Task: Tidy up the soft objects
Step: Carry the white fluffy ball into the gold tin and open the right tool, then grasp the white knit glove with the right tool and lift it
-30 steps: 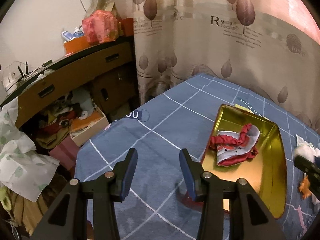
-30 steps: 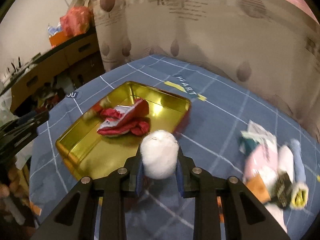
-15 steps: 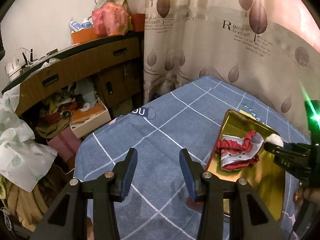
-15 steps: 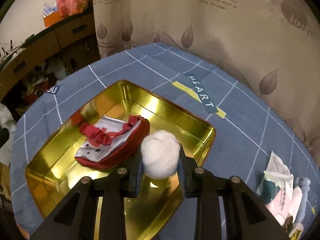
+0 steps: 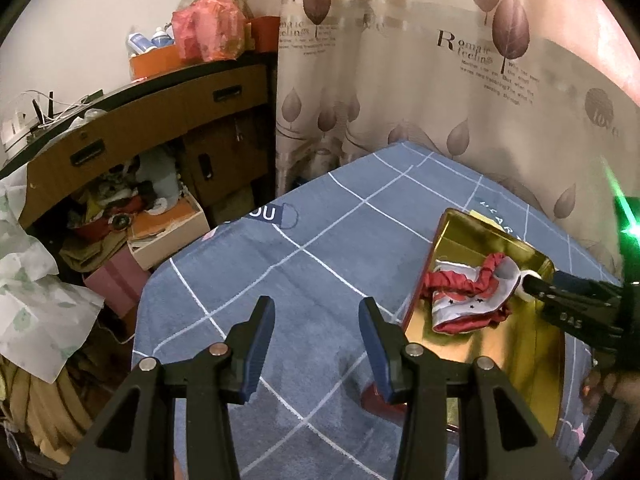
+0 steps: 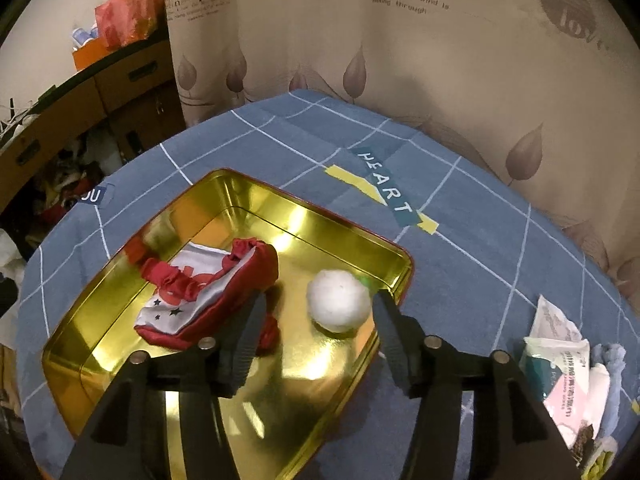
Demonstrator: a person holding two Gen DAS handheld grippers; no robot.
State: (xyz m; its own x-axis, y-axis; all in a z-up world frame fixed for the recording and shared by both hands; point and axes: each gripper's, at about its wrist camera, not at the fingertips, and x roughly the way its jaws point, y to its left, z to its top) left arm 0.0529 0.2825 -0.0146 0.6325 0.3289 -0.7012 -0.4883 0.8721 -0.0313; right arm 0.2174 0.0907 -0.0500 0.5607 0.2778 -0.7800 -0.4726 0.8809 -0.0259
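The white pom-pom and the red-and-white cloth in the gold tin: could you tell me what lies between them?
Only bare gold tin floor separates the white pom-pom from the red-and-white cloth, as the right wrist view shows.

From the left wrist I see only a sliver of the white ball (image 5: 527,273); the right gripper (image 5: 538,282) covers the rest. From the right wrist, the pile of packets (image 6: 560,364) is cut by the edge, and the print on them is too small for me to read.
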